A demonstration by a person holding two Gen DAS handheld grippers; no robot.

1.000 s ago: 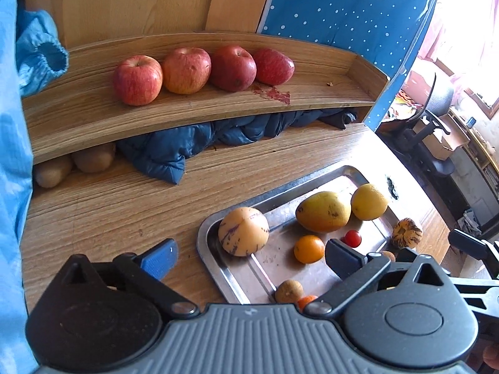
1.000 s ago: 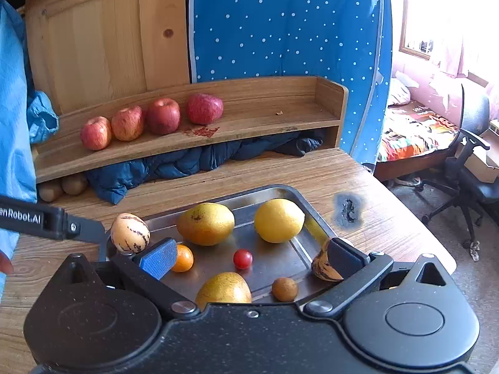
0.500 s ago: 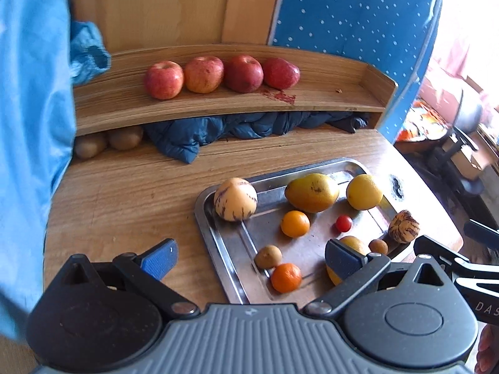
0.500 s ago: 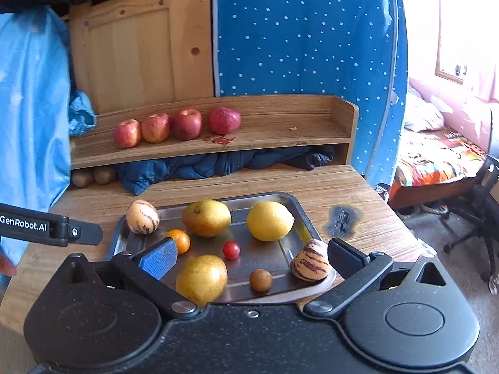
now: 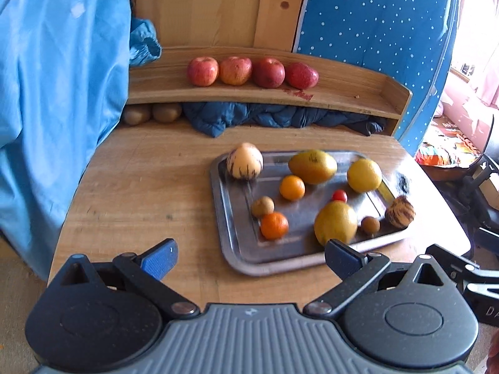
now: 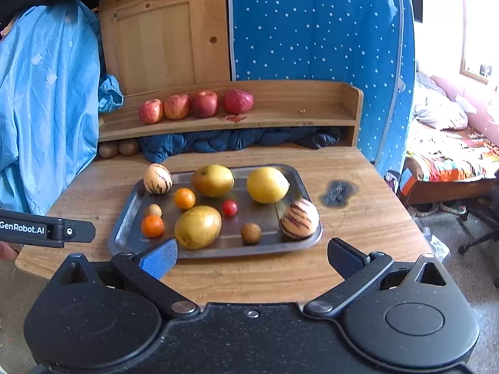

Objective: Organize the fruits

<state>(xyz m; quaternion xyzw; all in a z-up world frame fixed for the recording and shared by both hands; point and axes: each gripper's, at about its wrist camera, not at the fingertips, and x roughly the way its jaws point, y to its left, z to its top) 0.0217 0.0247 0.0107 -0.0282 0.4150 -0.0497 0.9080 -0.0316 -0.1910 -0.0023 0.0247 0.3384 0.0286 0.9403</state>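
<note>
A metal tray (image 5: 227,243) (image 6: 124,233) on the wooden table holds several fruits: two striped melons (image 6: 157,178) (image 6: 300,218), two yellow-green mangoes (image 6: 213,180) (image 6: 197,226), a lemon (image 6: 267,185), two oranges (image 6: 184,198) (image 6: 152,226), a cherry tomato (image 6: 230,207) and two small brown fruits (image 6: 250,233). Several red apples (image 6: 177,106) (image 5: 234,70) line the wooden shelf. My left gripper (image 5: 249,257) is open and empty, held back above the table's near edge. My right gripper (image 6: 251,255) is open and empty, just short of the tray's front rim.
Two kiwis (image 5: 151,113) and a dark blue jacket (image 5: 280,118) lie under the shelf. Blue cloth (image 5: 56,93) hangs at the left. A dark burn mark (image 6: 338,191) is right of the tray. An office chair (image 6: 480,218) stands beyond the table's right edge.
Both grippers have pulled back and up from the tray, so the whole tray and table front now show. Both stay open and empty.
</note>
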